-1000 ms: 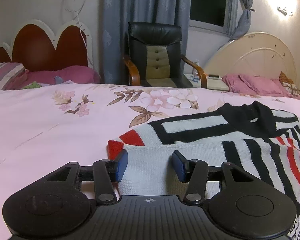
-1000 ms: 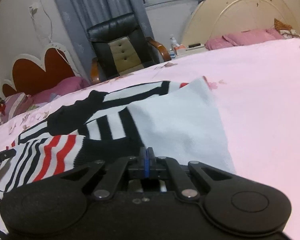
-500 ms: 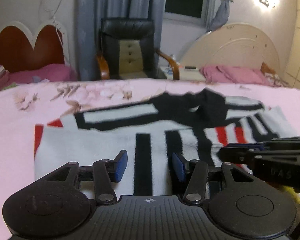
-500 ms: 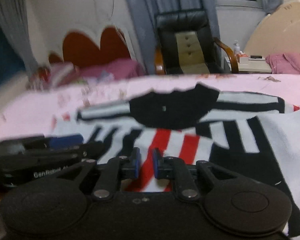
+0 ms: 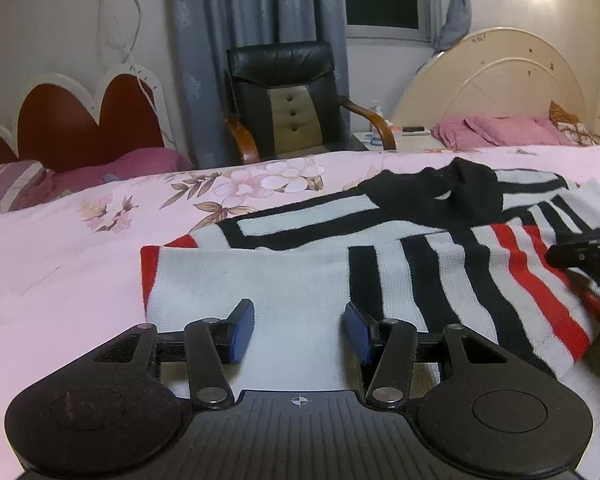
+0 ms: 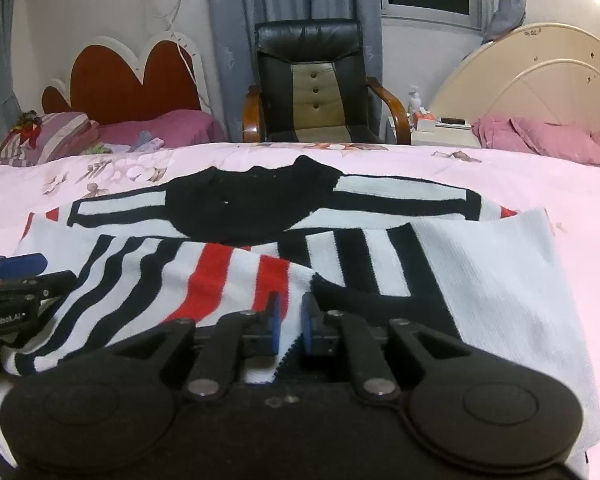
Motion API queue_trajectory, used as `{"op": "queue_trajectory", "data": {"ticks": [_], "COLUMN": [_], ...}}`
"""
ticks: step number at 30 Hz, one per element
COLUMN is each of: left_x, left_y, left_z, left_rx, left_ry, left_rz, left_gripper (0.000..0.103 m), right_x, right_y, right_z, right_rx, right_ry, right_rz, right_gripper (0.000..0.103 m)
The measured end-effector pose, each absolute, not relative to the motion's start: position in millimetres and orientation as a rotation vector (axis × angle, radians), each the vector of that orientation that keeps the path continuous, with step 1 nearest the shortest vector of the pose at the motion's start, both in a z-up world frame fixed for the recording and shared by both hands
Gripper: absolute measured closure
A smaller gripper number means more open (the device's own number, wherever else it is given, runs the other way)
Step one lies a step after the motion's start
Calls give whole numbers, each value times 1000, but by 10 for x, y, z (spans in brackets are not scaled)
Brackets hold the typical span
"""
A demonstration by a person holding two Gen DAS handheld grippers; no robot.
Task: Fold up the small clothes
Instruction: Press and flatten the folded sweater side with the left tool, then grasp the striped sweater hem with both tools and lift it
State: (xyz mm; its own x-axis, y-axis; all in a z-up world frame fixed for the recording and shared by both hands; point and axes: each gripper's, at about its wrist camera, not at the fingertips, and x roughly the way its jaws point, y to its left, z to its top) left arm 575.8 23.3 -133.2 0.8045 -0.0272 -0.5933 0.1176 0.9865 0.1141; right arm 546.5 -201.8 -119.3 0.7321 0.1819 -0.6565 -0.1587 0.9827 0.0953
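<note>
Apparently sweater (image 5: 300, 280) (striped) lies beneath parted fingers (image 5: 242, 330).

- Striped sweater (image 5: 440, 264): near hem hidden behind the left gripper (image 5: 299, 330) body; right end cut by the frame edge. In the right wrist view its lower left part runs out of frame.
- Right gripper (image 5: 580, 252): only a dark tip shows at the left wrist view's right edge, fingers indistinct.
- Items on the bedside table (image 6: 440, 126): too small to identify.
- Office chair (image 6: 312, 84): base hidden behind the bed (image 6: 560, 184).
</note>
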Motion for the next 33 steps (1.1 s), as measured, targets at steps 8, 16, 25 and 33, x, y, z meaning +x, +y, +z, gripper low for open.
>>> {"op": "queue_trajectory", "data": {"ticks": [8, 16, 25, 33], "left_x": [5595, 5267, 5166, 4147], "left_y": [231, 153, 241, 905], "left_z": [-1156, -1178, -1249, -1058], "left_rx": [168, 149, 179, -11], "left_ry": [653, 661, 667, 727], "left_rz": [-74, -106, -80, -171], "left_gripper": [51, 51, 33, 34], "right_x": [5254, 5051, 5048, 4290], "right_y": [-2037, -1766, -1700, -2616], "right_z": [-952, -1023, -1083, -716], "right_rx": [46, -13, -95, 215], "right_ry": [705, 733, 761, 747], "right_rz": [183, 215, 182, 313], "right_gripper": [75, 73, 61, 53]}}
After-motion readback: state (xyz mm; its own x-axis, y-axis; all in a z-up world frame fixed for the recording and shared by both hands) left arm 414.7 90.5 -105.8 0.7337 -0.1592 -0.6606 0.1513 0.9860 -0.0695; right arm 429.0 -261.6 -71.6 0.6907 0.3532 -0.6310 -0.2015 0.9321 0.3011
